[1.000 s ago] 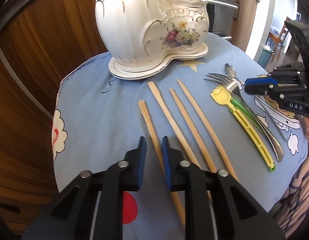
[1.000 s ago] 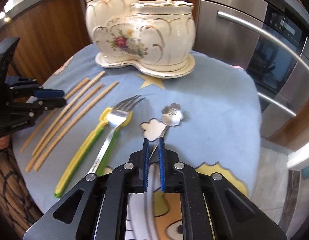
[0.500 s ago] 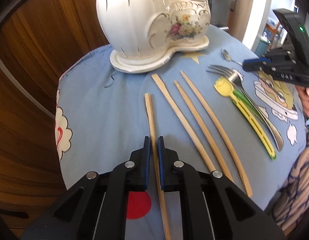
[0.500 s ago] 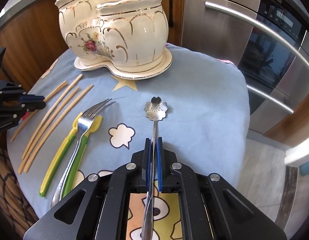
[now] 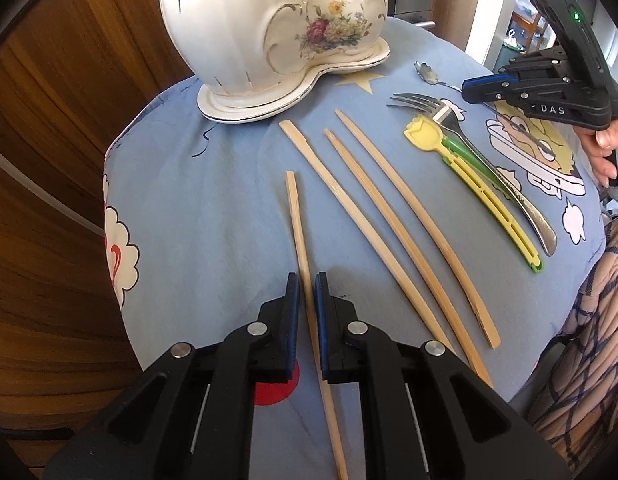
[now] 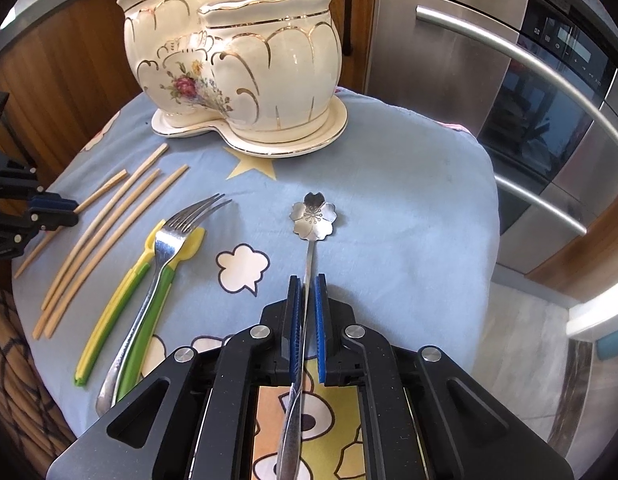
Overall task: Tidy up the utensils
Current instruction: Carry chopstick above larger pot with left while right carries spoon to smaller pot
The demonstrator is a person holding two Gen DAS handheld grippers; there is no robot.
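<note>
Bamboo chopstick [image 5: 299, 236] lies between left hand-held gripper's [image 5: 307, 294] fingers.

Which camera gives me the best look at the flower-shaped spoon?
The right wrist view: the flower-shaped spoon lies centred, with its handle between the right gripper fingers. The left wrist view shows only its small bowl far off.

The left wrist view looks forward and down along its fingers [image 5: 295, 304] from low and close over the surface [image 5: 213, 216], facing the ceramic holder [image 5: 269, 28]. The right wrist view does likewise from the opposite side, facing the ceramic holder [image 6: 237, 72] and oven [image 6: 549, 92]. Both share the surface, the holder and each other's device.
</note>
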